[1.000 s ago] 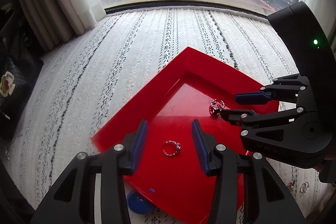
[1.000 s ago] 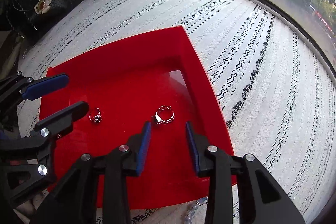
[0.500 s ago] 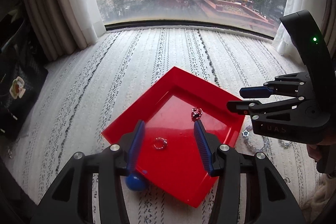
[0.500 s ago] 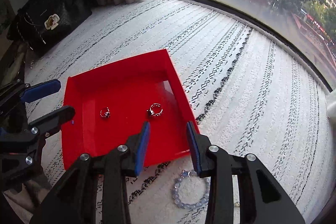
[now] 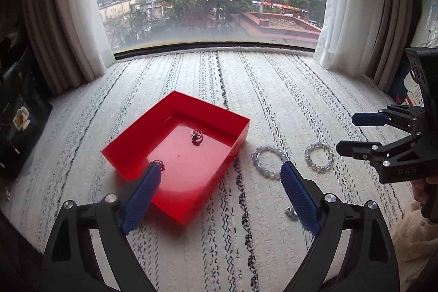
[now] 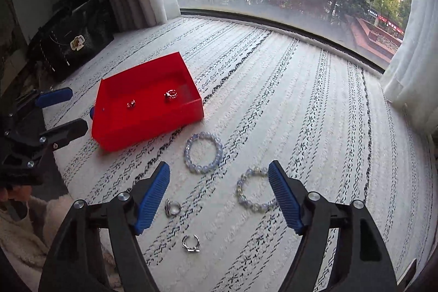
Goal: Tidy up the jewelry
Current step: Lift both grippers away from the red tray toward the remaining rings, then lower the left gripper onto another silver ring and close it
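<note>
- Left gripper (image 5: 220, 173): jaws spread wide, holding nothing. The red tray (image 5: 219, 111) sits ahead, between the jaws and toward the left one.
- Tray contents: two rings — one ring (image 5: 196, 135) near the far wall, a second ring (image 5: 159, 164) just past the left jaw's tip.
- Right gripper (image 6: 219, 170): jaws spread wide, holding nothing.
- On the striped rug (image 6: 301, 100): a beaded bracelet (image 6: 203, 152) lies ahead between the right gripper's jaws; a second bracelet (image 6: 253, 189) lies against its right jaw.
- Two silver rings — a loose ring (image 6: 172, 207) beside the left jaw, an open ring (image 6: 191, 243) nearer the camera.
- Tray stands ahead-left of the right gripper's jaws, apart from both bracelets.
</note>
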### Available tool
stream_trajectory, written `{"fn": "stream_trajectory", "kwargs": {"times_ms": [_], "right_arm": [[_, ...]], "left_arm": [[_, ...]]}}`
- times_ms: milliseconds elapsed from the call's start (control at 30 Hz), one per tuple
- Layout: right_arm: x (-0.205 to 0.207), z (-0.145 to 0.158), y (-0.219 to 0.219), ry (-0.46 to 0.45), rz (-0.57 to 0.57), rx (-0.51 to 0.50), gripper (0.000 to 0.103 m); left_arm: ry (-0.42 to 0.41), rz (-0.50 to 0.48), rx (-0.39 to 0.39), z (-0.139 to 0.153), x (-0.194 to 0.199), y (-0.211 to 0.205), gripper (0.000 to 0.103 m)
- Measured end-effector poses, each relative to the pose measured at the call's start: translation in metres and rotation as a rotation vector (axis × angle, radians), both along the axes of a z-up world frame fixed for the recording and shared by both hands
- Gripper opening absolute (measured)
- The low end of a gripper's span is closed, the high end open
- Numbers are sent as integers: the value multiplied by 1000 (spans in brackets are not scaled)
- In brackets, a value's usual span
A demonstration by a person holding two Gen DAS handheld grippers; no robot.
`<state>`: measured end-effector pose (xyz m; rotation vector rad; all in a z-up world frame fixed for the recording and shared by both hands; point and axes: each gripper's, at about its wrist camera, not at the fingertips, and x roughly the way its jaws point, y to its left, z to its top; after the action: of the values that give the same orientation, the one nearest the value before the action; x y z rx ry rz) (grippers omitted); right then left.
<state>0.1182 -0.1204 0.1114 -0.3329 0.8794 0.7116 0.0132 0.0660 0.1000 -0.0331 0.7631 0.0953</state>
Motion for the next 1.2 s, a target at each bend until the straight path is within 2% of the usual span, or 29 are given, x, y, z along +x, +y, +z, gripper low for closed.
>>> {"fn": "stream_trajectory", "kwargs": {"times_ms": [100,267,467,600,733,1000,1133,1200], "right_arm": [[-21,-11,-17,-6,0,-6,88],[-48,-24,-39,-7,5,21,92],[-69,-40,-59,-20,-44,52,93],[-75,-53,-73,12,-72,100,93],[-77,-60,-79,3,-98,87,93],[-71,-58,-98,-6,-154,122,93],[-68,-59,-104,10,-160,147,93],[-68,-60,-105,15,-157,155,93]], "left_arm": [[8,-14,4,-6,-8,-16,86],[35,-40,-26,-23,-15,-31,87],[85,-49,-35,-51,-22,-44,87],[125,-53,-42,-71,-24,-49,87],[151,-53,-66,-86,-20,-54,87],[150,-113,-57,-94,-5,-82,87],[142,-88,-19,-100,12,-92,87],[149,-69,-31,-104,19,-91,87]]}}
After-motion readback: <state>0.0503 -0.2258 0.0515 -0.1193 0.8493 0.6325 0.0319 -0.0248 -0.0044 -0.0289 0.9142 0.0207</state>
